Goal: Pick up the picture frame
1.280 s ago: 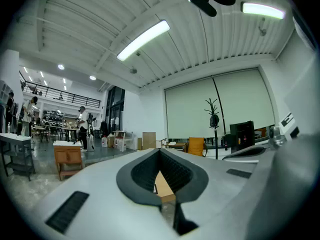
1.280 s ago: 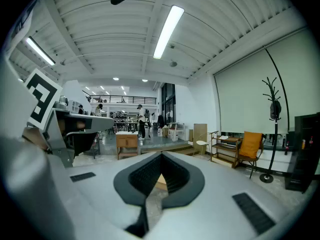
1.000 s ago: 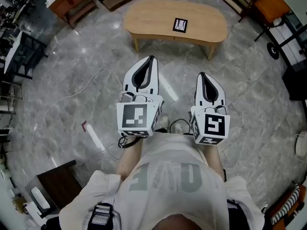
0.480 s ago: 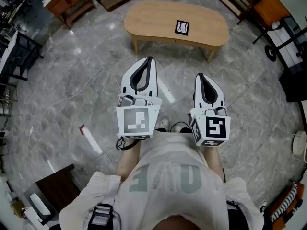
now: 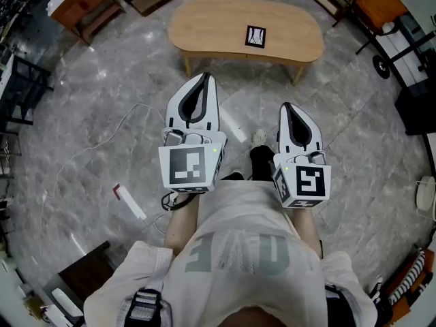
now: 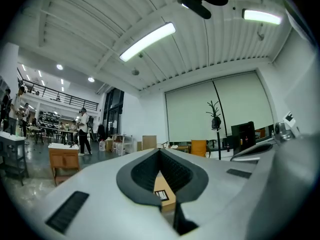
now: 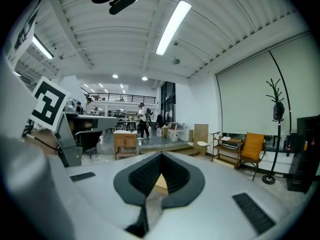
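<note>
The picture frame [image 5: 256, 36], small with a black border, stands on the right half of an oval wooden table [image 5: 204, 26] at the top of the head view. Both grippers are held out level in front of the person, well short of the table. My left gripper [image 5: 206, 79] has its jaws shut, tips meeting, with nothing held. My right gripper [image 5: 286, 106] is also shut and empty. In the left gripper view the frame [image 6: 161, 196] and the table top [image 6: 166, 185] show through the hole behind the jaw tips. The right gripper view shows only a sliver of table [image 7: 160, 185].
Grey marble floor lies between the person and the table. A white cable [image 5: 102, 138] and a white strip [image 5: 129, 203] lie on the floor at left. An orange cabinet [image 5: 78, 2] stands at back left, chairs and shelving [image 5: 381, 5] at back right, a dark box [image 5: 82, 264] near left.
Both grippers have moved forward toward the table, and the person has stepped forward with one foot. The table sits slightly closer. The jaws have stayed shut.
</note>
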Demonstrator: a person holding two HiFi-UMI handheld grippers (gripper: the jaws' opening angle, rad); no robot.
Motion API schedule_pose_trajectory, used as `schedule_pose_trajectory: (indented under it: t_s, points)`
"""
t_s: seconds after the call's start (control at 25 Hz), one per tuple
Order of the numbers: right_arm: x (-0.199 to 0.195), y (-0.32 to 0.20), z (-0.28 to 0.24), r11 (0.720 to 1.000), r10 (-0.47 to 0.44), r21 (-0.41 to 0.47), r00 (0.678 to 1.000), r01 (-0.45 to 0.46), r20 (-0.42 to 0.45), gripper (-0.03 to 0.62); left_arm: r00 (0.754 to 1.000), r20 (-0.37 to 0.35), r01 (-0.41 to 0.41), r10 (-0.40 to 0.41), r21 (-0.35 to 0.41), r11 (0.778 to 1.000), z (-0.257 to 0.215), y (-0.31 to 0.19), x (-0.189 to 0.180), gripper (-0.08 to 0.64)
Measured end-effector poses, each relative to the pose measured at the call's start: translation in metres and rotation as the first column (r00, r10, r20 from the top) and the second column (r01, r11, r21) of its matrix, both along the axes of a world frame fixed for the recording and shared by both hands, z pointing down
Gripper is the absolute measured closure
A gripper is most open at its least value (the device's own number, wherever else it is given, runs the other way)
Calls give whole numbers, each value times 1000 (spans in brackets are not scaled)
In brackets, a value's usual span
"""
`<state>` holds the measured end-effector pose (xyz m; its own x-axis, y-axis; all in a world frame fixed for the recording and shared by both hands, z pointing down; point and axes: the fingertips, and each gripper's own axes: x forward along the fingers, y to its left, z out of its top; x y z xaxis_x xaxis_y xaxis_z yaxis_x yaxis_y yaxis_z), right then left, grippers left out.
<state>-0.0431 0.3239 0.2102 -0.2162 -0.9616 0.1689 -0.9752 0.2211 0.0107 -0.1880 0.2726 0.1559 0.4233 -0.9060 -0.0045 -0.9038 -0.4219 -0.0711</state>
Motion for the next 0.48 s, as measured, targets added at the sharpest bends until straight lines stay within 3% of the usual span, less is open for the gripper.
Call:
schedule_pose_trajectory:
  t_s: [0.24, 0.48]
  points:
    - [2, -40, 21, 1000, -18, -4, 1000, 18, 3, 588, 1000, 28, -3, 3, -25, 1000, 31, -37, 10, 551]
    - [43, -112, 22, 1000, -3, 31, 1000, 3, 11, 588, 999, 11, -39, 39, -41, 998, 44, -96, 59, 551]
